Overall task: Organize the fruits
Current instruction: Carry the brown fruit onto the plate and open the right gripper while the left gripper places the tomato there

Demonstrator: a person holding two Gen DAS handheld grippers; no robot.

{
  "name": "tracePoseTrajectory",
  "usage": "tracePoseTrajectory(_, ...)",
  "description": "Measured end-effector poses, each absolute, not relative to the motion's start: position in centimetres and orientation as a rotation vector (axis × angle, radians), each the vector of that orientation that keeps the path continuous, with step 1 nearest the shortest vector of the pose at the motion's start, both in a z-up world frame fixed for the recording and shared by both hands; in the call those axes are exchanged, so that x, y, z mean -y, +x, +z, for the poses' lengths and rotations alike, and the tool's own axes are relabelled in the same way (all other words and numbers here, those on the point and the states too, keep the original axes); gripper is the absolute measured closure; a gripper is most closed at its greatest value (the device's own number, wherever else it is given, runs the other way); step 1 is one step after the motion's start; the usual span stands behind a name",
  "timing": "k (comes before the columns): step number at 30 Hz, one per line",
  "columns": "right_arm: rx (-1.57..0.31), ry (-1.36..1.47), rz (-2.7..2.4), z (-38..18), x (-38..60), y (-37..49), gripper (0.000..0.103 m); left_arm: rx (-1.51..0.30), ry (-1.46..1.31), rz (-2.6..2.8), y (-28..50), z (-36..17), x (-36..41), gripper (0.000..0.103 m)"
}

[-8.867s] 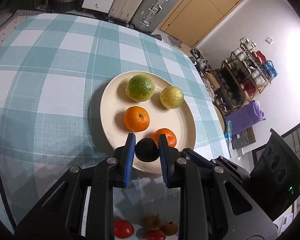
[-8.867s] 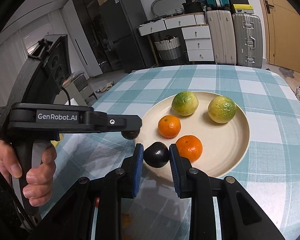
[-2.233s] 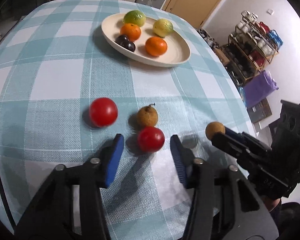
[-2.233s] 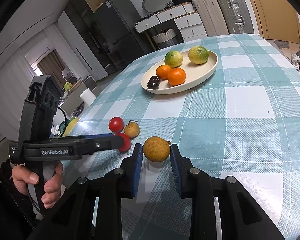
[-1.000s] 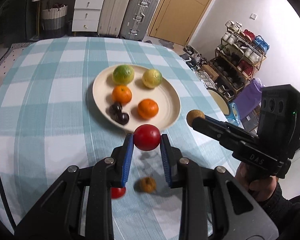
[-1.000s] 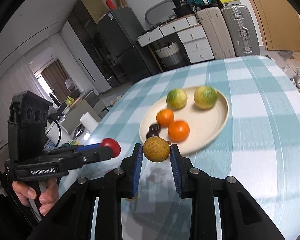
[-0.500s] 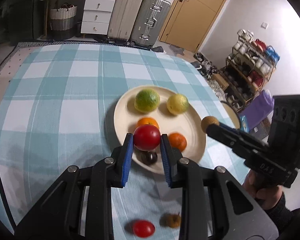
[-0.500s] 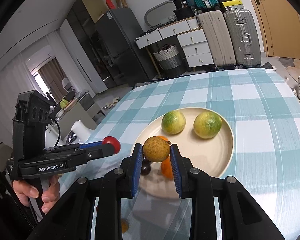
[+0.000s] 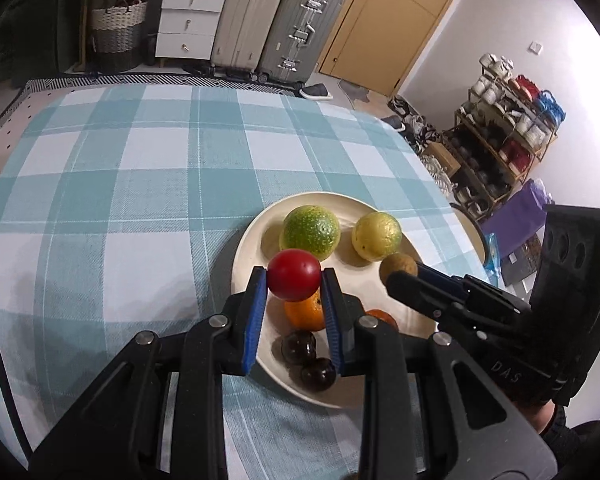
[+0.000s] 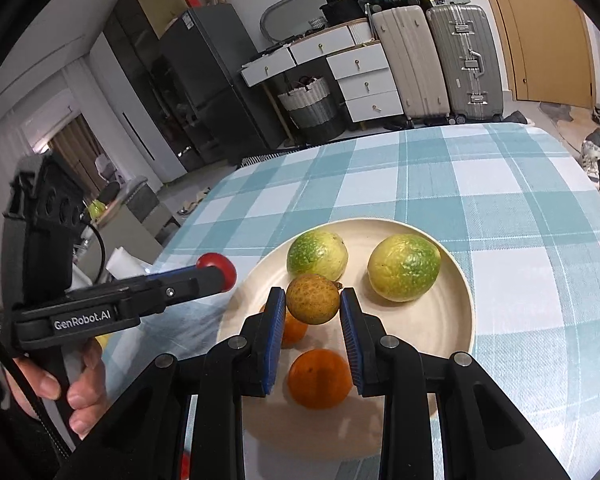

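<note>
Left gripper [image 9: 294,285] clamps round red tomato [image 9: 294,275], right gripper [image 10: 313,305] clamps speckled brown-yellow fruit [image 10: 313,298], both above round cream plate [image 10: 448,328] for drop-off.

Brightness: both views were evenly lit by indoor light, brighter at the right wall of the left wrist view and dimmer toward its upper left corner.
Shadows: soft dark patches lay on the checked tablecloth [image 9: 140,208] left of the plate [image 9: 252,248], and small shadows sat beside each fruit on the plate.
Glare: a faint sheen showed on the red fruit [image 9: 294,275]; the white wall at upper right was nearly washed out.
Distortion: strong fisheye bending curved the table edge and the suitcases [image 10: 440,60]; black vignette filled all corners.
Focus: the centre was sharp in both views; there was slight softness toward the rims.
</note>
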State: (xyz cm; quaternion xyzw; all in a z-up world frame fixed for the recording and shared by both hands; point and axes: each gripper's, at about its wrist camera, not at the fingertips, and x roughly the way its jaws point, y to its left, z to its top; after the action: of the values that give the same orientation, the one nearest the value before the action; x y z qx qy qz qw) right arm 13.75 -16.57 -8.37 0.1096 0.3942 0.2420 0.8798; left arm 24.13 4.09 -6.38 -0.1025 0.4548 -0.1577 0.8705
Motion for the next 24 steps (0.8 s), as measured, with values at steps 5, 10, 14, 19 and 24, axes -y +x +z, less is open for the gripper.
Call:
tracePoseTrajectory(5,-0.835,0.220,0.499,-9.0,16.2,14.6,0.075,-0.982,-0.215,-0.330,25.6,-7.5,-4.0,0.079)
tracePoseTrajectory(10,-0.850,0.222,0.496,-9.7,15.8,15.2,0.075,-1.009,-0.221,-0.339,26.8,-8.7,-3.7,0.079)
tracePoseTrajectory(14,-0.868,0.248,0.488,-10.1,15.6,15.7,0.075,-1.033,-0.226,-0.335,27.3,-9.4,-3.4,0.079)
tracePoseTrajectory(19,-0.858,0.259,0.478,-9.9,15.5,15.7,0.073,-1.048,-0.234,-0.350,27.5,-9.0,-3.3,0.069)
tracePoseTrajectory(24,-0.822,0.278,0.475,-9.0,16.1,15.0,0.063,-1.016,-0.243,-0.340,26.4,-7.7,-3.8,0.066)
